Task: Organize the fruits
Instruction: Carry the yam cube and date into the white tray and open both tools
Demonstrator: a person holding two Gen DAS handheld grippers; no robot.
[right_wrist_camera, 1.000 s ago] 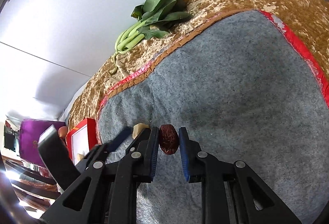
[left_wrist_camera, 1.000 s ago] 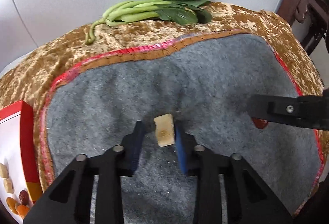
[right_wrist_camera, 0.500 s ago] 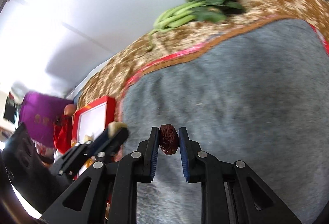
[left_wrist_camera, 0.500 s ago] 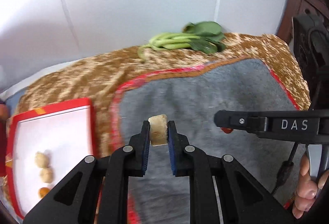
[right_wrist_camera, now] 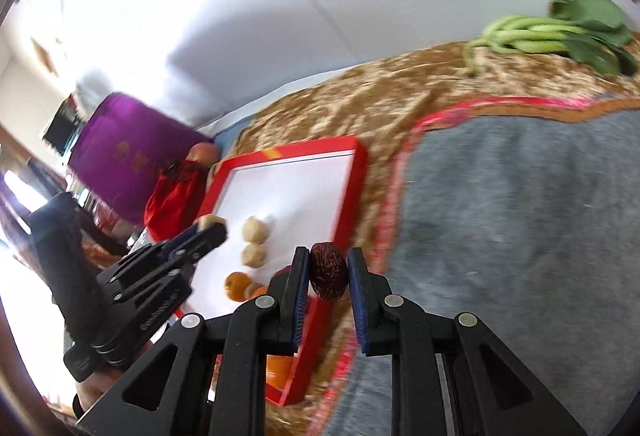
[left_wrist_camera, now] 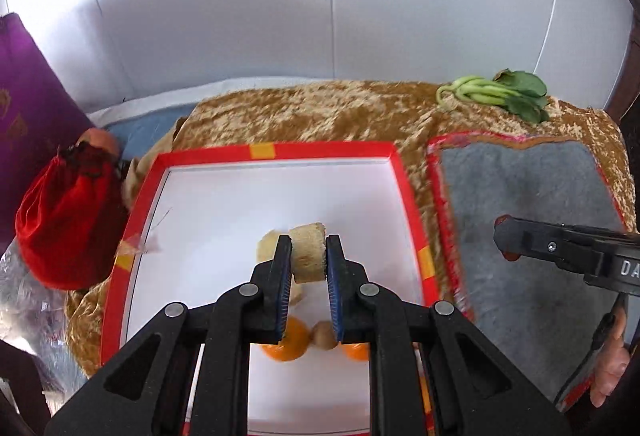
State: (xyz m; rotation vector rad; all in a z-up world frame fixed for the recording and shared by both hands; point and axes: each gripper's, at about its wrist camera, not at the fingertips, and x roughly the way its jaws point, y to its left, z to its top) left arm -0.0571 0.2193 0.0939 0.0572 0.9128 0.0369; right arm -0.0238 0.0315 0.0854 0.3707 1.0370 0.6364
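My left gripper (left_wrist_camera: 307, 256) is shut on a tan fruit chunk (left_wrist_camera: 307, 252) and holds it above the white floor of the red-rimmed box (left_wrist_camera: 280, 151). Similar tan pieces (right_wrist_camera: 256, 230) and small oranges (left_wrist_camera: 286, 344) lie in the box. My right gripper (right_wrist_camera: 328, 272) is shut on a dark red date (right_wrist_camera: 329, 270), above the box's right rim (right_wrist_camera: 344, 195) and the grey felt mat (right_wrist_camera: 520, 215). The right gripper also shows in the left wrist view (left_wrist_camera: 508, 240), over the mat.
A bunch of green vegetables (left_wrist_camera: 500, 93) lies at the far right on the gold cloth (left_wrist_camera: 320, 115). A red pouch (left_wrist_camera: 68, 224) and a purple box (right_wrist_camera: 128, 155) stand left of the red box. A white wall stands behind.
Both grippers have swung left from over the grey mat toward the red box, each still holding its fruit. The left one now hangs over the box floor.
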